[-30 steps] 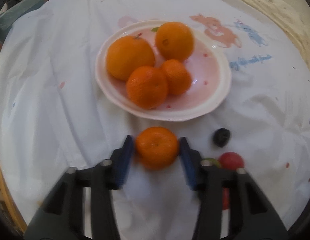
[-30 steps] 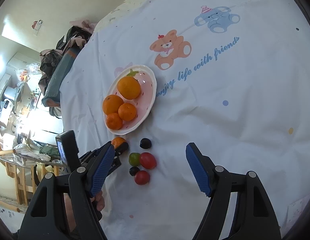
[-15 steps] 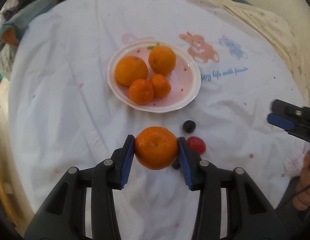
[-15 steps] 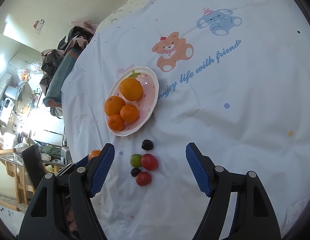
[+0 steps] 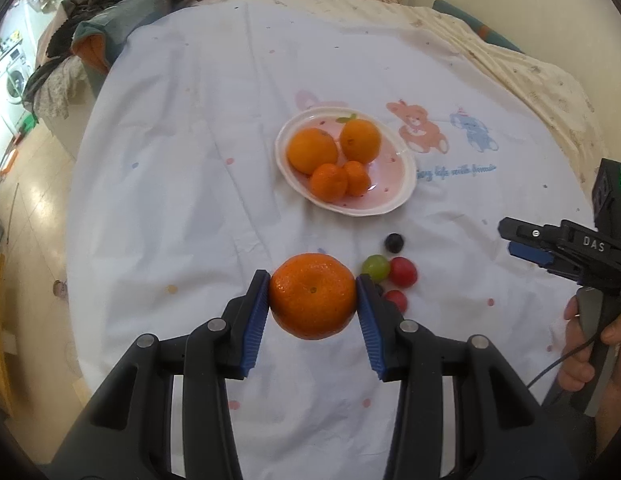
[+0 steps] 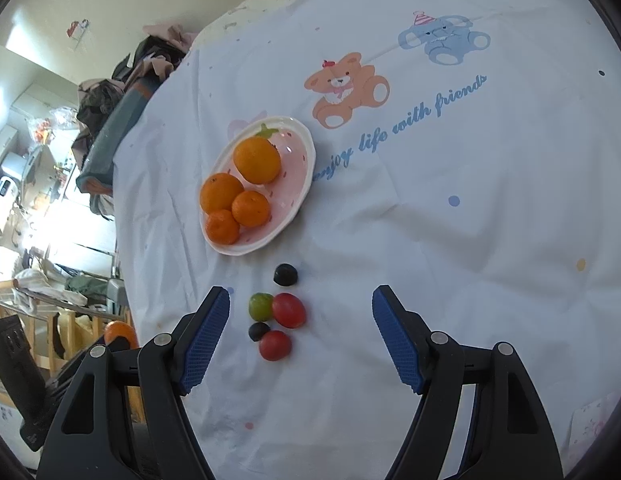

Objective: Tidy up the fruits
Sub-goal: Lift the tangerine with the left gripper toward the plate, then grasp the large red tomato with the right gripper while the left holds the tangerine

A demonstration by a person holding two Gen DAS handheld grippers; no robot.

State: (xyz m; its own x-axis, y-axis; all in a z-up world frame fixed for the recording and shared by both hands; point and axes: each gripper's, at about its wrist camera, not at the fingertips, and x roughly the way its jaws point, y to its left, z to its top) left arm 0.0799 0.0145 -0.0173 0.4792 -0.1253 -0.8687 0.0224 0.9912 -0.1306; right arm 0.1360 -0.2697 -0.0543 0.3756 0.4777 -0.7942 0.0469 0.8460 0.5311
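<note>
White tablecloth (image 6: 470, 240), four oranges on plate (image 6: 300, 200), fifth orange (image 5: 312, 296) in left gripper (image 5: 312, 300)

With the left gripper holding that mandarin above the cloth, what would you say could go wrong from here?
1. The left gripper pinches the mandarin only at its sides, so it might slip and roll off.
2. The plate already holds four oranges; another dropped on them may knock one out.
3. The small fruits lie loose near the path and could get nudged.
</note>
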